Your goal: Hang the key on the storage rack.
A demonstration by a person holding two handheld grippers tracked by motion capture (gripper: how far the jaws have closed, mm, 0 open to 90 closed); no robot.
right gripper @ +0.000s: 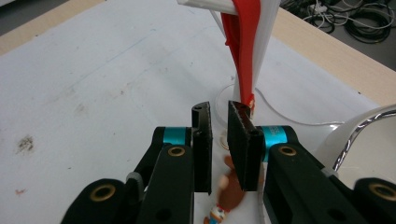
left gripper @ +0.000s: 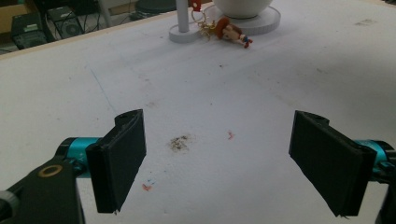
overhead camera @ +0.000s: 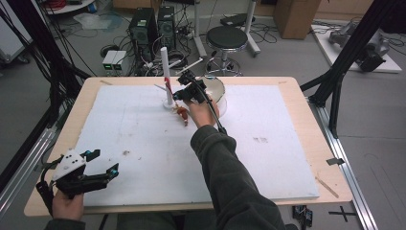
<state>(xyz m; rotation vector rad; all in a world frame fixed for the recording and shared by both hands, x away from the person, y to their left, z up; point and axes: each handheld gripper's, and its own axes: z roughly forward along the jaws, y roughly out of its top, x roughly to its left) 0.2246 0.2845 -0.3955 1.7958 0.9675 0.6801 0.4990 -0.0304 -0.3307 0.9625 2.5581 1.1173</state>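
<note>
Doll keychain (left gripper: 230,32): lies near table's far edge, touching white stand (overhead camera: 167,76).
Handling: judged light, small, hard; ring chain loose, best pinched by the body.
Right tool (right gripper: 219,140): narrow gap, nothing clamped, above doll.
Left tool (left gripper: 224,163): wide, near-left corner.
Obstacles: red strap (right gripper: 243,46), bowl (overhead camera: 218,91) just beside.

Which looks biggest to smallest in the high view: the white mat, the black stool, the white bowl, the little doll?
1. white mat, by far the largest.
2. black stool, though it stands farther from the camera.
3. white bowl, partly hidden by the hand.
4. little doll, the smallest.
</note>
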